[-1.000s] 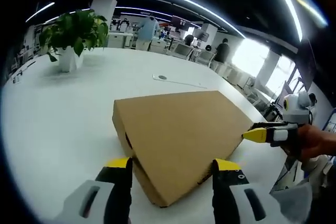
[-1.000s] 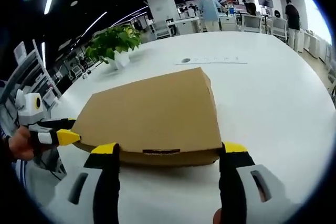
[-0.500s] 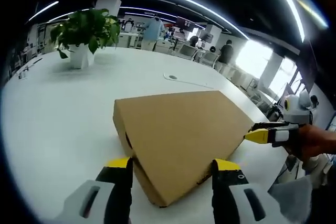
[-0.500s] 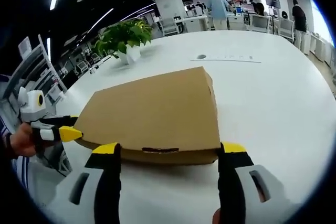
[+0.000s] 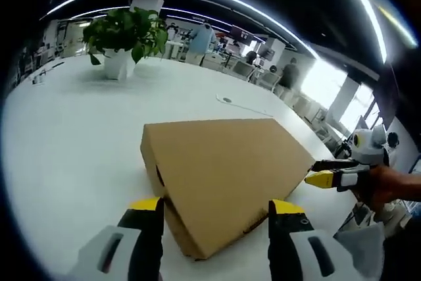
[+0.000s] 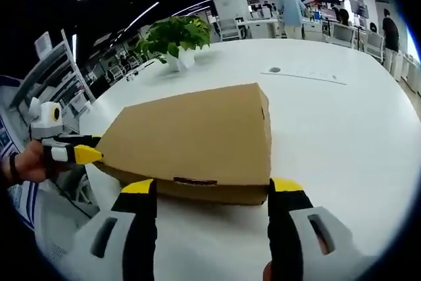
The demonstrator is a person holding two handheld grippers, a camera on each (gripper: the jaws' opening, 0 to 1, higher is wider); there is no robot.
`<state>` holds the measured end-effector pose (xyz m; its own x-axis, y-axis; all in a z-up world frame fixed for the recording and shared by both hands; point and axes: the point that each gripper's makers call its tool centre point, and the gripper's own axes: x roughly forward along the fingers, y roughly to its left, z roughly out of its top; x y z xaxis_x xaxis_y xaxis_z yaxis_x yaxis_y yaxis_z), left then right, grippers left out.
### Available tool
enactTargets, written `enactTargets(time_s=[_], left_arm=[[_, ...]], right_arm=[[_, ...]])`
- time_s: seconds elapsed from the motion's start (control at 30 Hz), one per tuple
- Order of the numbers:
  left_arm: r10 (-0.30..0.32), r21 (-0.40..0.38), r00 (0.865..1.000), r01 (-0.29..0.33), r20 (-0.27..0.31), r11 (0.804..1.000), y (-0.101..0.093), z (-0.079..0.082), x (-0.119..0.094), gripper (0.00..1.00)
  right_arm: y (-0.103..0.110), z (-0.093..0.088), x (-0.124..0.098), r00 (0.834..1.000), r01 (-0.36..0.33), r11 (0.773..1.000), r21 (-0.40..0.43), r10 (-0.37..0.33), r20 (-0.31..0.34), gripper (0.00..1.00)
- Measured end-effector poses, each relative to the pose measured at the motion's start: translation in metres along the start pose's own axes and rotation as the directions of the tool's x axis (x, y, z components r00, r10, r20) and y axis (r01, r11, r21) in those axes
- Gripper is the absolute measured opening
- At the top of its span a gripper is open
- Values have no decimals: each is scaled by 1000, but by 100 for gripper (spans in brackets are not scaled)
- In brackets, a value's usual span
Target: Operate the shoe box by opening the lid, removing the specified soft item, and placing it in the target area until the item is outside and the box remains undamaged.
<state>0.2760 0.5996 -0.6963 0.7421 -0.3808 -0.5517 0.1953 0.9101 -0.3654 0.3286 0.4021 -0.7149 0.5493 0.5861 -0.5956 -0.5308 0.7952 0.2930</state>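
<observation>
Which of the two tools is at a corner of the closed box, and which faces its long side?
The left tool straddles a corner of the shoe box. The right tool faces a long side squarely, the slot in that side between its tips.

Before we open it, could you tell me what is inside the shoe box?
That cannot be seen: the shoe box lies on the white table with its lid shut, so its contents are covered. Only plain cardboard shows, and nothing lies on top.

Plain tan shoe box [image 5: 223, 172], white table [image 5: 66, 136], yellow-tipped black-and-grey left gripper [image 5: 214, 210]
</observation>
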Motion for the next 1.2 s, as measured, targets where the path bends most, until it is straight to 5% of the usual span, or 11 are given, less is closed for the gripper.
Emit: enactTargets(time_s=[0.23,0.47,0.87,1.0,1.2], left_arm=[[4,88,1000,-1,-28,996,-5,-5,2,69],[21,86,1000,-20,-19,996,-2,-4,2,65],[23,97,1000,-23,-1,995,-5,-3,-1,65],[17,161,1000,-12,-25,987,-11,-5,-1,70],[41,154,999,-40,-6,987,-8,1,-6,64]], right_arm=[[0,-5,-1,1000,-15,995,-99,12,-28,62],[-9,-4,0,998,34,994,-109,-38,-40,51],[-9,0,-3,998,34,993,-110,-39,-44,50],[-7,2,-5,999,38,993,-110,-42,-35,50],[-4,11,-12,999,47,991,-125,-49,-15,49]])
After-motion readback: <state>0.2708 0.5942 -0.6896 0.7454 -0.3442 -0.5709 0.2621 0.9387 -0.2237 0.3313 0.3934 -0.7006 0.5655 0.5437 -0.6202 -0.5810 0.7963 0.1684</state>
